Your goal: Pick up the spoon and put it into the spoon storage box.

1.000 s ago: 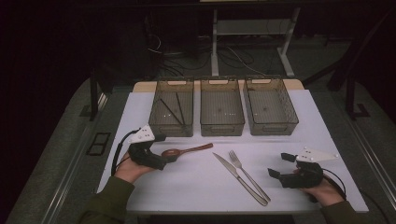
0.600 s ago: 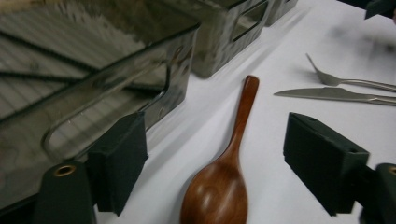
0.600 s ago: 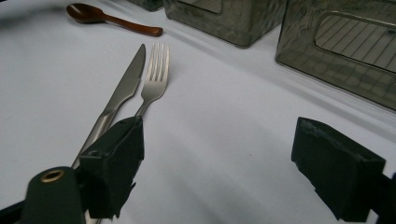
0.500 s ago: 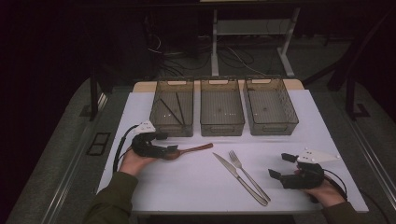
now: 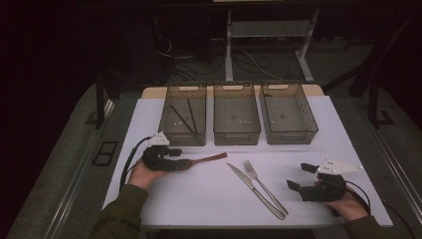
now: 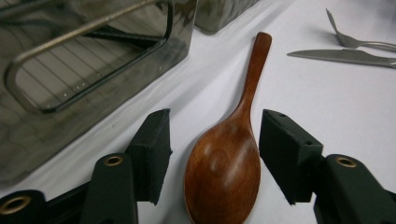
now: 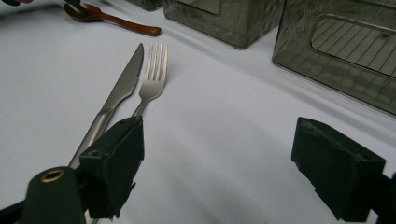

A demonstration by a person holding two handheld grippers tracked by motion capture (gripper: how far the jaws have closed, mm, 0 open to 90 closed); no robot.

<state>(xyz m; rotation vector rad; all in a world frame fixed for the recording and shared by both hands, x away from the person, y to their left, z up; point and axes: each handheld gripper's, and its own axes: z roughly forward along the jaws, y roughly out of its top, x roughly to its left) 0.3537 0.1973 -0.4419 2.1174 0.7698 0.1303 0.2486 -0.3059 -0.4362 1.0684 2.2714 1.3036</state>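
Observation:
A brown wooden spoon [image 5: 206,159] lies on the white table, handle pointing right. My left gripper [image 5: 180,159] is open around its bowl. In the left gripper view the spoon [image 6: 224,168] sits between the two jaws of the left gripper [image 6: 214,122] with a gap on each side. A steel knife [image 5: 241,175] and fork [image 5: 251,172] lie side by side at mid-table. My right gripper [image 5: 300,177] stands open at the front right, nothing in it. The right gripper view has the right gripper [image 7: 217,135] low over bare table, the knife [image 7: 122,88] and fork [image 7: 153,79] ahead to its left.
Three clear bins stand in a row at the back: the left bin [image 5: 181,138] holds dark chopsticks [image 5: 191,115], while the middle bin [image 5: 236,135] and right bin [image 5: 293,135] look bare. The table's front edge [image 5: 249,226] runs just behind both hands.
My left gripper has slid forward and right along the table until its jaws straddle the spoon's bowl. The right gripper has stayed put.

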